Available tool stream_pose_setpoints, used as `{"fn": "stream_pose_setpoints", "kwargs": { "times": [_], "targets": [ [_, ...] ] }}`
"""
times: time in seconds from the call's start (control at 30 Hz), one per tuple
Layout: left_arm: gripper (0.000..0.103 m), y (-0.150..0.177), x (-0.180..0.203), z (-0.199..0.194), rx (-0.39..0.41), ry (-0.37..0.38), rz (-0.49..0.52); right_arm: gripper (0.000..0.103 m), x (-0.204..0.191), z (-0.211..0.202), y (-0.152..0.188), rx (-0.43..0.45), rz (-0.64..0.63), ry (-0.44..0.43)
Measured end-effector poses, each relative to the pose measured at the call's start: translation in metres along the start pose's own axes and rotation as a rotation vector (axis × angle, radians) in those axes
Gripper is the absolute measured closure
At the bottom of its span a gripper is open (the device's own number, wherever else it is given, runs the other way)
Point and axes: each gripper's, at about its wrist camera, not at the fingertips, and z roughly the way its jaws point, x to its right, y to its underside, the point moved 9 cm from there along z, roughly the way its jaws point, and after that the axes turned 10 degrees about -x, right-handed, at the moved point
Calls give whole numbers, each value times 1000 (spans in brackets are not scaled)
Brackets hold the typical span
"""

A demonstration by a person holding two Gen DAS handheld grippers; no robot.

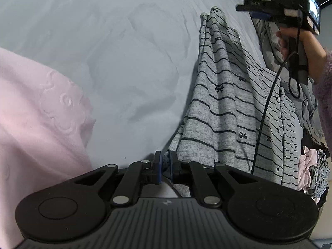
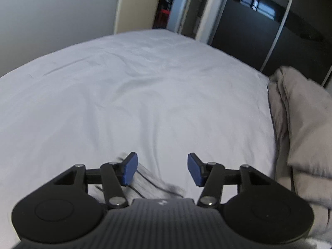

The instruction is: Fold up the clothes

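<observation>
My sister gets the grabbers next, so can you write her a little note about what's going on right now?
Left gripper: shut on an edge of the striped grey garment.
Right gripper: open, holding nothing, with a bit of that striped cloth just under it.
The garment hangs in loose folds over the pale bedsheet, not spread flat.
A pink garment lies on the left, and a heap of other clothes sits at the far right.
Done: one garment picked up. No finished fold is in view.
Left: grab a second edge with the right gripper, spread it, fold it, then probably the others.
</observation>
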Motion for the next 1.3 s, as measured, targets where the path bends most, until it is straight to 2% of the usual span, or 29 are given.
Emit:
{"fn": "stream_pose_setpoints", "kwargs": {
  "times": [0.07,0.1,0.3,0.4,0.43,0.47,0.5,0.57,0.63,0.67,0.73,0.87,0.9,0.93,0.97,1.1,1.2,1.27,1.3],
  "targets": [
    [98,-1,-1,1,-2,0,-2,63,16,4,10,-37,73,-29],
    [98,-2,-1,2,-3,0,-3,66,24,8,15,-57,108,-43],
    [98,-1,-4,3,-2,3,-12,65,48,37,49,-167,302,-125],
    [98,-1,-4,4,-1,6,-20,65,43,48,57,-168,383,-214],
    [98,-1,-4,5,-1,6,-21,70,39,51,58,-171,391,-238],
    [98,-1,-5,6,-1,9,-25,77,35,53,59,-181,380,-244],
    [98,-1,-5,6,-1,10,-28,96,31,55,59,-189,357,-239],
    [98,-2,-7,7,-2,9,-34,100,29,56,57,-177,316,-210],
    [101,-2,-8,8,1,-6,-31,101,38,53,55,-156,304,-132],
    [103,-2,-11,7,9,-32,-30,101,45,53,55,-153,313,-92],
    [103,-3,-17,5,21,-80,-18,100,56,53,56,-154,331,-68],
    [103,-6,-16,1,38,-49,-30,93,61,52,60,-164,324,-44],
    [103,-8,-13,-2,52,-46,-22,81,61,51,61,-164,322,-44],
    [103,-9,-11,-5,66,-42,-13,53,61,48,60,-154,323,-46],
    [103,-11,-7,-7,74,-30,-2,45,62,45,59,-141,328,-47],
    [103,-13,12,-7,72,17,56,46,64,20,70,-138,351,-127],
    [103,-10,25,0,54,13,106,52,59,-4,95,-156,354,-177],
    [103,-7,29,7,36,8,123,52,53,-21,118,-176,364,-222],
    [99,-6,31,10,28,6,131,52,50,-31,132,-187,372,-247]
  ]
}}
